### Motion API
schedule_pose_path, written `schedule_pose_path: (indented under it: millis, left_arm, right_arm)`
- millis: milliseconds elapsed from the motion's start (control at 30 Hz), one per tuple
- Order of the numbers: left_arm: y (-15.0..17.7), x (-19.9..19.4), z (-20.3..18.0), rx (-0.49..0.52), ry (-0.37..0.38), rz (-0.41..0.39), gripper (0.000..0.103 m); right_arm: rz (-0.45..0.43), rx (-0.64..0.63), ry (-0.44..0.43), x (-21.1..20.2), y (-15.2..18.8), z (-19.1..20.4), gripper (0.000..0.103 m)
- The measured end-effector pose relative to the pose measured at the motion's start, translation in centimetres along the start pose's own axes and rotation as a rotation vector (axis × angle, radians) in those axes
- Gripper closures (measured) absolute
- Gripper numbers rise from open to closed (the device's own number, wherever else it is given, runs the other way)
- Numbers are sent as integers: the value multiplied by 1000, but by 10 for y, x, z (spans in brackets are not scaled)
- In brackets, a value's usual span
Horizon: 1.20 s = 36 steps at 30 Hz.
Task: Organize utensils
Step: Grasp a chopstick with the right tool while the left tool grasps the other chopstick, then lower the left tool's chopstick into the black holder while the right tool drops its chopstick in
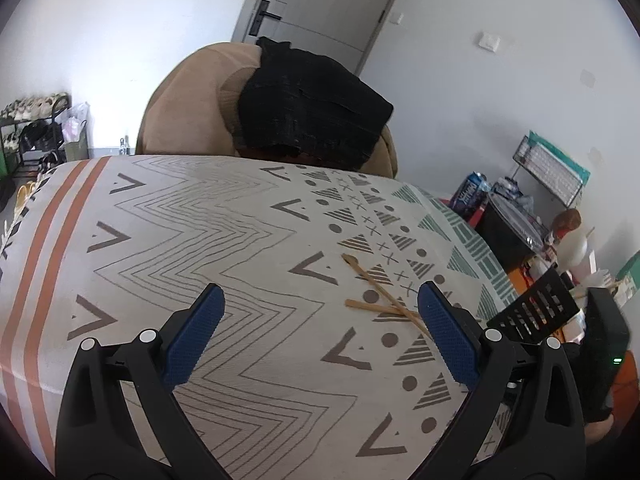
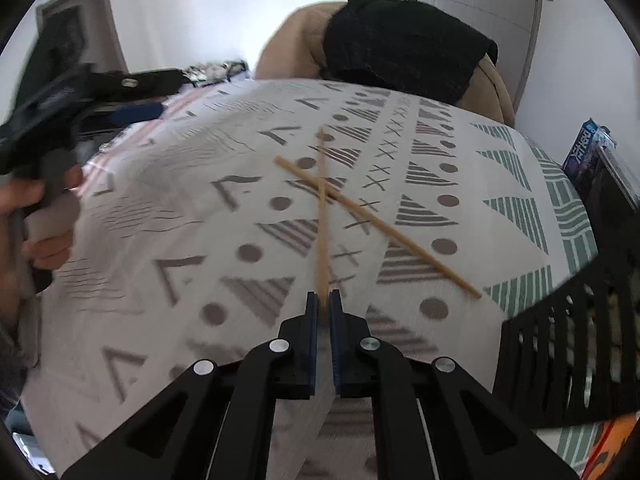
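Chopsticks are lying crossed on the surface — right tongs pinching one, left tongs gaping empty — lifting toward the slotted basket seems next.

Black linkage arms, blue textured jaws, silver pivots, seemingly bare hand

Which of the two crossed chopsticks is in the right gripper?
The chopstick running straight away from the right gripper; the diagonal chopstick lies free on the tablecloth.

White walls and a grey door close the daylit room. A tan armchair draped with black cloth stands behind the patterned table; a shoe rack lines the left wall.
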<state>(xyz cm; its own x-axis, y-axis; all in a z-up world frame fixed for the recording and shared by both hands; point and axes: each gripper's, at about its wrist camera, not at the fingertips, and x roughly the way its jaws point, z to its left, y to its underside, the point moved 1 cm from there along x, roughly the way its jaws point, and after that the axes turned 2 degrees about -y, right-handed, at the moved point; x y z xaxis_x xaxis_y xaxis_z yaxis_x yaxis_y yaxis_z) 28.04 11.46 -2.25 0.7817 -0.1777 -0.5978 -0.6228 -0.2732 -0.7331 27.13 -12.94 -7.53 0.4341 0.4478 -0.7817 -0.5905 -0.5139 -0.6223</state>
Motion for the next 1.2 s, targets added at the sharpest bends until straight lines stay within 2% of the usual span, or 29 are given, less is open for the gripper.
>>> schedule_pose_path:
  millis: [233, 400, 533, 733, 1033, 1067, 1100, 1133, 1200]
  left_arm:
    - [0, 31, -25, 51, 5, 113, 28]
    - [0, 58, -32, -15, 29, 190, 40]
    - [3, 77, -35, -65, 15, 246, 46]
    - [10, 101, -36, -133, 19, 321, 60]
    - [5, 113, -40, -189, -22, 335, 60]
    - [5, 113, -41, -190, -33, 334, 63]
    - [6, 113, -41, -186, -62, 332, 73]
    - [6, 112, -40, -186, -81, 331, 76]
    - [6, 110, -38, -195, -84, 327, 85]
  right_arm:
    - [-91, 73, 31, -47, 21, -6, 96]
    - [-120, 104, 16, -69, 38, -11, 96]
    - [-118, 112, 23, -75, 50, -18, 96]
    - [-127, 139, 11, -79, 62, -29, 96]
    - [-143, 163, 7, -88, 74, -37, 96]
    - [-146, 168, 5, -89, 75, -38, 96]
    - [-148, 170, 4, -90, 76, -39, 96]
    - [-150, 171, 3, -91, 77, -39, 96]
    - [-155, 170, 2, -97, 78, -37, 96]
